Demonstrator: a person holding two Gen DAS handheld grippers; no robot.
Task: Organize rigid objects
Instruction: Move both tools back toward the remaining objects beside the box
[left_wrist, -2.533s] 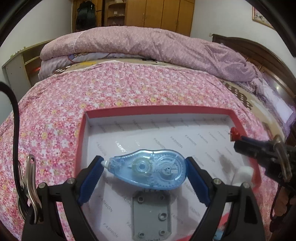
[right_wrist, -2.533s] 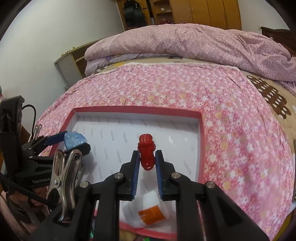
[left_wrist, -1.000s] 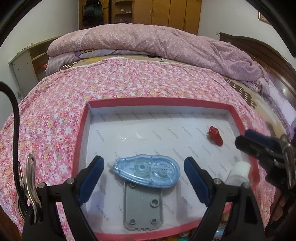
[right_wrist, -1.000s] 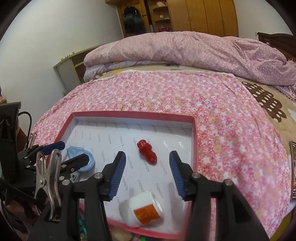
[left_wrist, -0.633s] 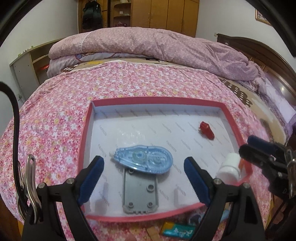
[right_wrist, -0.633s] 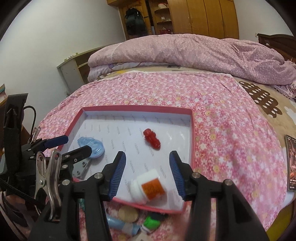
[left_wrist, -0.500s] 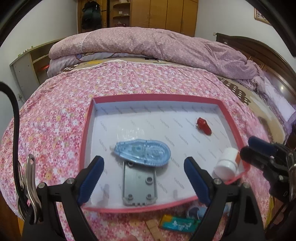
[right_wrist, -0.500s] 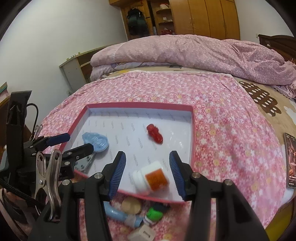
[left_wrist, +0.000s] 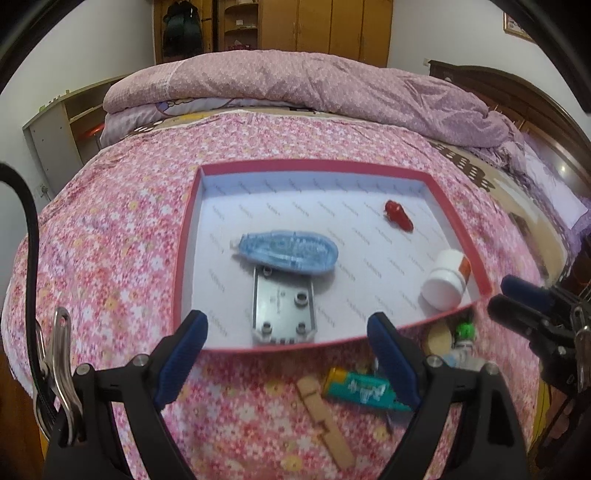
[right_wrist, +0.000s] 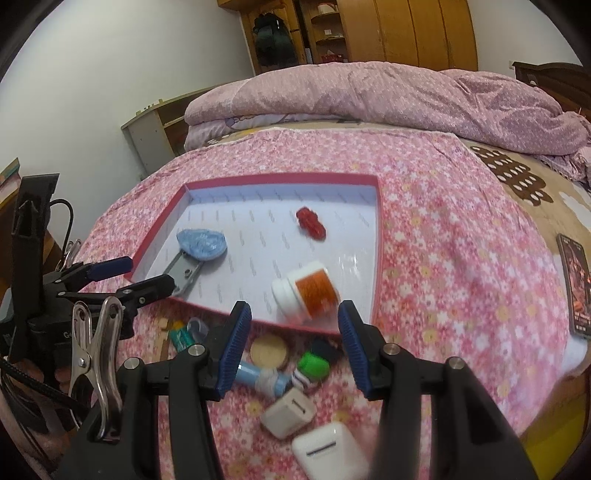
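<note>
A red tray (left_wrist: 458, 225) on a flowered bed holds, left to right, a blue tape dispenser (left_wrist: 286, 252), grey plate (left_wrist: 283, 309), red toy (left_wrist: 398, 215) and pill bottle (left_wrist: 445, 284). Both the left gripper (left_wrist: 288, 358) and right gripper (right_wrist: 291, 347) hang empty, jaws apart, over loose items near the tray.

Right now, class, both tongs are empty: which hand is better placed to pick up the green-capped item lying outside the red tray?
Probably the right. The right tongs stand open almost directly over the green-capped item, just below the red tray. The left tongs sit further off to the side.
</note>
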